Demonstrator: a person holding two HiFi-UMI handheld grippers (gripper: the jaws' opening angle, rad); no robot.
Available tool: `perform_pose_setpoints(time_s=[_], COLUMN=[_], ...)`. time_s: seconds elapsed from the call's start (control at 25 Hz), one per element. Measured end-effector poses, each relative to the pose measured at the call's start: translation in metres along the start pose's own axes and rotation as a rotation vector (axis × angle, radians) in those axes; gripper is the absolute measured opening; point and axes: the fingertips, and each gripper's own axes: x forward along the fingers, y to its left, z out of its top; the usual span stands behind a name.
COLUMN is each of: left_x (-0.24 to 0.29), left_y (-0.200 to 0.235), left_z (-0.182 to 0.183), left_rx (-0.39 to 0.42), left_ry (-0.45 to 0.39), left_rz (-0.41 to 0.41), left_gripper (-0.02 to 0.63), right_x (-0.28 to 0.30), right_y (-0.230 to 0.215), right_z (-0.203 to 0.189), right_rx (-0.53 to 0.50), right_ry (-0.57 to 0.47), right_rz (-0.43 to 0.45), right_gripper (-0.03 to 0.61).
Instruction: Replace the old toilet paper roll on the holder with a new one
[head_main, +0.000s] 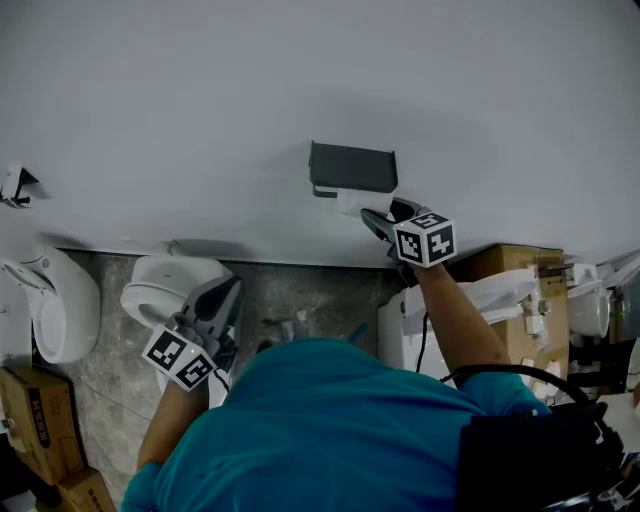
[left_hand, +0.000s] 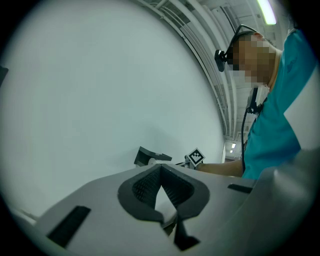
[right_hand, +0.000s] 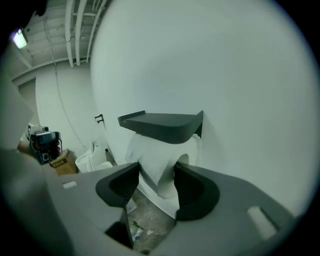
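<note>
A dark grey holder is fixed to the white wall, with a white toilet paper roll hanging just under it. My right gripper is raised to the roll's lower right. In the right gripper view its jaws stand open, and the roll with its hanging sheet shows in the gap under the holder; I cannot tell if a pad touches the paper. My left gripper is held low at the left, and its jaws are shut tip to tip with nothing between them. Far off, the left gripper view also shows the holder.
A white toilet stands below the left gripper and another white fixture further left. Cardboard boxes sit at the lower left. A brown box and a white tank are at the right. A small hook is on the wall.
</note>
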Motion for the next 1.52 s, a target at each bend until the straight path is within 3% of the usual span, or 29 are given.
perform_pose_setpoints(time_s=[0.12, 0.6, 1.52], left_x=[0.000, -0.001, -0.011], left_y=[0.000, -0.004, 0.001], left_z=[-0.002, -0.004, -0.003], left_rx=[-0.004, -0.012, -0.022], left_ry=[0.003, 0.011, -0.002], left_rz=[0.000, -0.008, 0.008], left_gripper=[0.008, 0.008, 0.008], right_x=[-0.003, -0.008, 0.013], right_y=[-0.003, -0.004, 0.031], right_z=[0.003, 0.004, 0.022], right_rx=[-0.051, -0.163, -0.129], right_ry=[-0.049, -0.147, -0.173], right_rz=[-0.091, -0.298, -0.228], right_gripper=[0.216, 0.206, 0.195])
